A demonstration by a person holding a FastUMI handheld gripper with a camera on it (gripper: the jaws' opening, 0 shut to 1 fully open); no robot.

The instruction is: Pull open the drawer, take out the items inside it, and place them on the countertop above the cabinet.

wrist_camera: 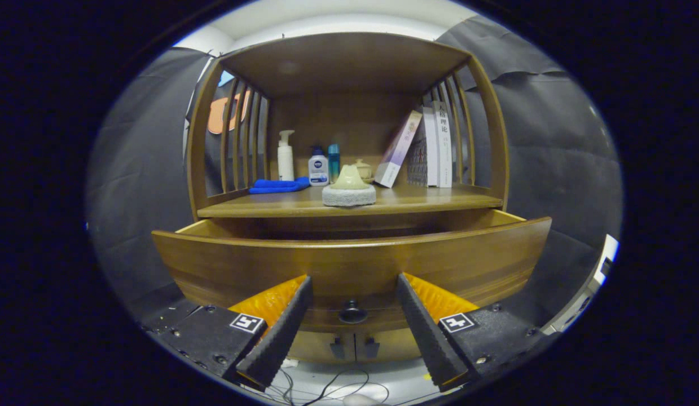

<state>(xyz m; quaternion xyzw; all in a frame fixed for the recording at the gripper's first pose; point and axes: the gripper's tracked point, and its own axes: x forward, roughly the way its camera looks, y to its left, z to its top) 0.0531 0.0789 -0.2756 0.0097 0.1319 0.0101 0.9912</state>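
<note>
The claw (354,321) stands wide open and holds nothing. Its two fingers (281,332) straddle the knob (352,312) without touching it; the knob sits midway between them on the drawer (349,265) front.

The drawer is pulled out toward the claw, its long axis running left to right. Its interior lies up and beyond the front panel, hidden behind the panel's top edge; contents cannot be told.

The bench (428,198) sits directly above and beyond the drawer. It carries a sponge (349,189) at the near edge, a blue cloth (278,185) at left, bottles (318,166) behind, and books (431,148) at right.

Judgement: the next move requires lifting the claw over the front panel and reaching down into the drawer.
</note>
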